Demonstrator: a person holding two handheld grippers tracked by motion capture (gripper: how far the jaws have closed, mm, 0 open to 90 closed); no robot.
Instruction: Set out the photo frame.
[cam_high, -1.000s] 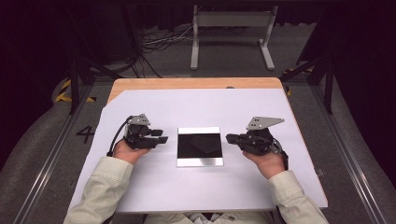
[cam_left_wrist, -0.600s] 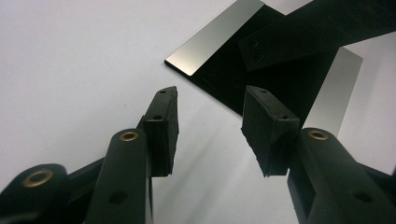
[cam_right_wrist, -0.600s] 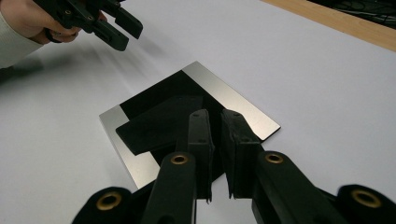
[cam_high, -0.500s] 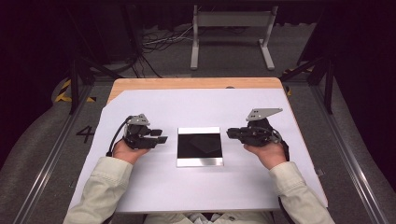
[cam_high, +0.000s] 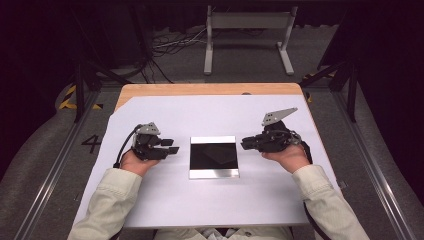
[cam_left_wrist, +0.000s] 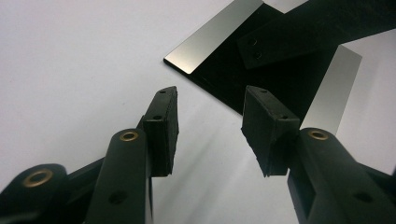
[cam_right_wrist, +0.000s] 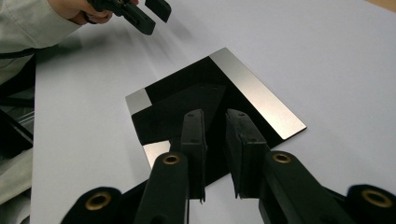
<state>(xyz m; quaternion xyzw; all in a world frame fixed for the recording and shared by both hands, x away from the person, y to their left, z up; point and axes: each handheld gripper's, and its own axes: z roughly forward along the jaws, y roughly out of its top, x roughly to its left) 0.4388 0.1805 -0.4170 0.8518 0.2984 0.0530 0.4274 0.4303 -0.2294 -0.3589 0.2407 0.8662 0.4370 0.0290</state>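
Note:
A square, mirror-like dark plate (cam_high: 214, 157) with bright strips along two edges lies flat on the white sheet (cam_high: 215, 210), between both hands. My left gripper (cam_high: 174, 146) rests just left of it, open with nothing between its wide jaws. In the left gripper view, the left gripper (cam_left_wrist: 210, 93) points at the plate's near corner (cam_left_wrist: 215, 37). My right gripper (cam_high: 245, 144) hovers at the plate's right edge. In the right gripper view, the right gripper (cam_right_wrist: 215, 114) shows a narrow gap above the plate (cam_right_wrist: 257, 93). Its jaws have just been opening, with nothing between them.
The white sheet covers a wooden table whose far edge (cam_high: 210, 89) shows. A metal stand (cam_high: 247, 30) and cables lie on the floor beyond. The person's left hand and the left gripper (cam_right_wrist: 158, 23) appear far off in the right gripper view.
The right gripper has shifted slightly toward the far side of the table and its jaws have parted a little. The left gripper and the plate have stayed put.

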